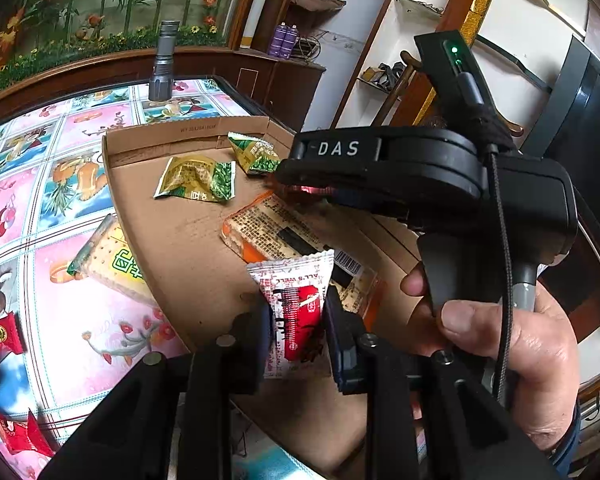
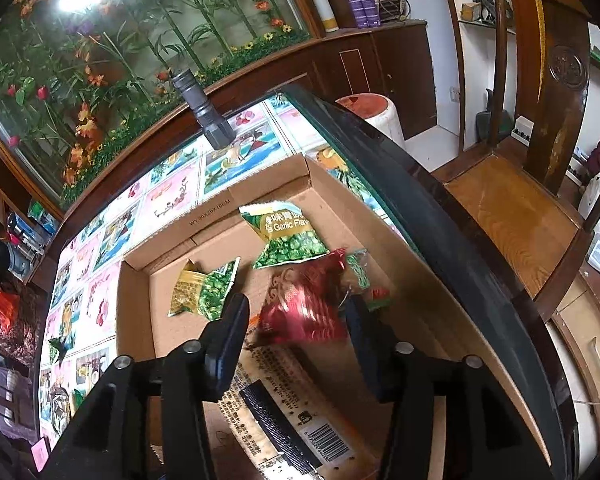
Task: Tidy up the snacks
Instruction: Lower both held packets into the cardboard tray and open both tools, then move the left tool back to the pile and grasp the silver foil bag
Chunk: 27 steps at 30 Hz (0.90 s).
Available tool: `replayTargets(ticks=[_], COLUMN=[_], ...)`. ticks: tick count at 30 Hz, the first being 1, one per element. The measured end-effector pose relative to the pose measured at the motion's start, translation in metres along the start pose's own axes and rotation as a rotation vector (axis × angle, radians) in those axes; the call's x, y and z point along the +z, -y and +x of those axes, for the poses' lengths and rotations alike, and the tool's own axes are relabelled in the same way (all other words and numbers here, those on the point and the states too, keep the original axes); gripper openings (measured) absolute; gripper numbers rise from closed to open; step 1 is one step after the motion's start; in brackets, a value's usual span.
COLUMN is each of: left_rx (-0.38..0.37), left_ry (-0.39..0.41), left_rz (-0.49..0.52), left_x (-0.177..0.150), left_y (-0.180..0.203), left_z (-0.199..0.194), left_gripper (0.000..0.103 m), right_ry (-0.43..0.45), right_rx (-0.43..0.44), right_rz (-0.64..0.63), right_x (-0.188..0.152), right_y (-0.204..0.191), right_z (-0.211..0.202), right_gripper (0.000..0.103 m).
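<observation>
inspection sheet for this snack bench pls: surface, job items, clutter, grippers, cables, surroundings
Surface: table under a picture-tile cloth.
Job's things: cardboard box holds two green pea packets, an orange cracker pack and a blurred red packet; cracker pack and red packets outside it.
Clutter: flashlight standing upright.
Grippers: left gripper pinches a red-white packet; right gripper open around the red packet.
Cables: black cord on the right gripper.
Surroundings: wooden chair, shelves.

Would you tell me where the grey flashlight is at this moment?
The grey flashlight stands upright at the table's far edge, beyond the cardboard box, in both wrist views.
</observation>
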<state>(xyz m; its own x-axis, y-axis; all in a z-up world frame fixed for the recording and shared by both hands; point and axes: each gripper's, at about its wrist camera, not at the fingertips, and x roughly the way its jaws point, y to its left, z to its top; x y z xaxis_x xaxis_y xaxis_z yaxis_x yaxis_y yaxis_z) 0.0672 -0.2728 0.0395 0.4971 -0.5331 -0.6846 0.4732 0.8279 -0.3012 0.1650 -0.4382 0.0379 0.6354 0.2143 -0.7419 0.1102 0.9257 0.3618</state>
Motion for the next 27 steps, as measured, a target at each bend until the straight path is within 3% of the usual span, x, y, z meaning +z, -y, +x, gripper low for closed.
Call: replayTargets(ticks=[4,8,14,19,27], left_rx=[0.013,0.018,0.031,0.058,0.111], left_ry=[0.019,0.028,0.062,0.098,0.097], left_rz=[0.011,0.006,-0.006,-0.021,-0.045], left_x=[0.001,0.002,0.008,0.01,-0.001], left_y=[0.001,0.001,0.001,-0.003,-0.024], left_z=[-0.003,-0.005,-0.017,-0.035,-0.068], left_gripper=[0.039,0.045,0.049,0.053,0.054], right_ry=[0.013,0.038,0.118,0.204,0.261], right_rx=[0.004,0.013,0.055,0.044,0.076], right_rz=[0.0,0.013,-0.003,-0.048,-0.125], right_x=[0.001,0.003,0.003,0.002,-0.003], right_y=[0.0,0.002,-0.005,-0.017,-0.037], right_z=[-0.003,-0.008,-0.026,-0.04,-0.049], right_gripper=[0.058,0.059,0.059,0.067,0.067])
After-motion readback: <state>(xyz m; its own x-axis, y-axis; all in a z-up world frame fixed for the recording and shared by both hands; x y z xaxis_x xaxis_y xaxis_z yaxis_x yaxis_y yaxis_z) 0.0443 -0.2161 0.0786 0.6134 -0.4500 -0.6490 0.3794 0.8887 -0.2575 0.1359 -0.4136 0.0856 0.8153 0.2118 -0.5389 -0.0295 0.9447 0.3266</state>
